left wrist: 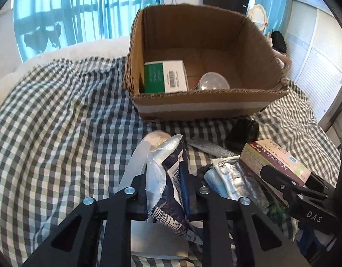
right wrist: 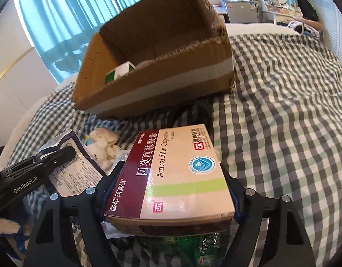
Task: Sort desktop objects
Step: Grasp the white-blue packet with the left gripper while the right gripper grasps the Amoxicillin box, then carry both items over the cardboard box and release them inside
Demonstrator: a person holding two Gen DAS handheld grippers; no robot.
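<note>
Gripping a crinkled packet (left wrist: 171, 178), the left claw (left wrist: 166, 191) is clamped; the right claw (right wrist: 171, 191) clamps the amoxicillin box (right wrist: 177, 173).

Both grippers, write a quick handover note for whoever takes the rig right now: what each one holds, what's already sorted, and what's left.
Left gripper: shut on a crumpled dark blue and silver pouch, held above the checked cloth.
Right gripper: shut on the amoxicillin capsule box, also short of the cardboard box.
Done: a green and white carton and a clear dome-shaped item lie inside the cardboard box.
Left: drop both held items in, then clear the tube, blister packs and a black item.
</note>
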